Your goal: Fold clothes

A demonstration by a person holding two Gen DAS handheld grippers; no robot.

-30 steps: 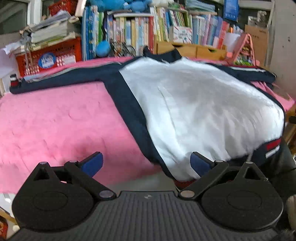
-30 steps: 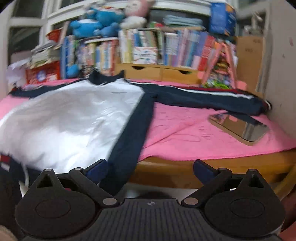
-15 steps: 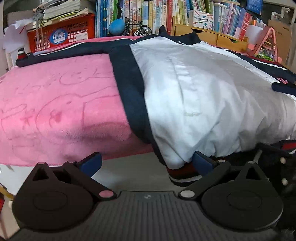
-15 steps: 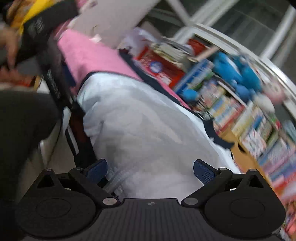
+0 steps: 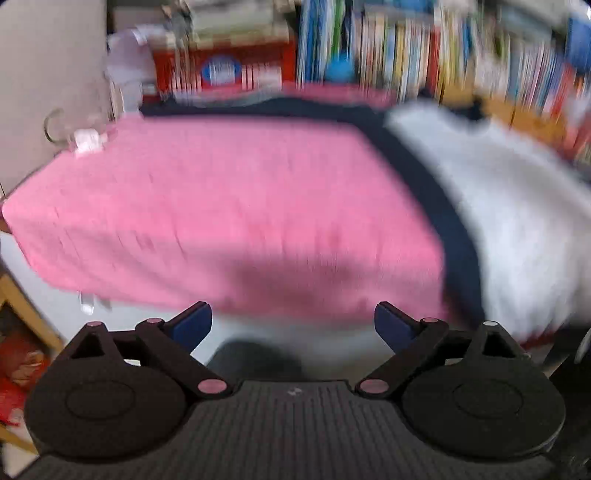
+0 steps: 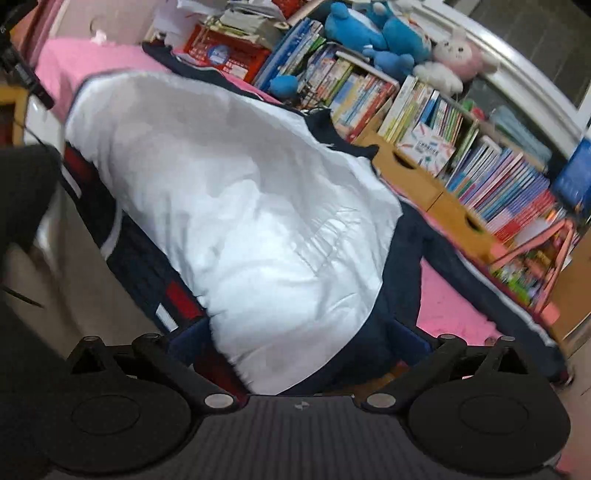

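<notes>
1. The jacket [image 6: 236,206], white with navy sleeves and a red, white and navy hem, lies spread on the pink blanket [image 5: 221,206] that covers the tabletop; its hem hangs over the near edge.
2. The left tool [image 5: 293,325] has its 2 blue pads wide apart, though they have just been closing a little, with nothing between them. It hovers off the tabletop's near edge, facing bare blanket, with the jacket off to its right. This view is blurred.
3. The right tool [image 6: 299,343] also stands apart, and the jacket's lower white and navy corner sits between its pads [image 6: 188,341]. I cannot tell whether they touch the cloth.
4. Books [image 6: 424,110] and plush toys [image 6: 384,33] line the shelf behind.
</notes>
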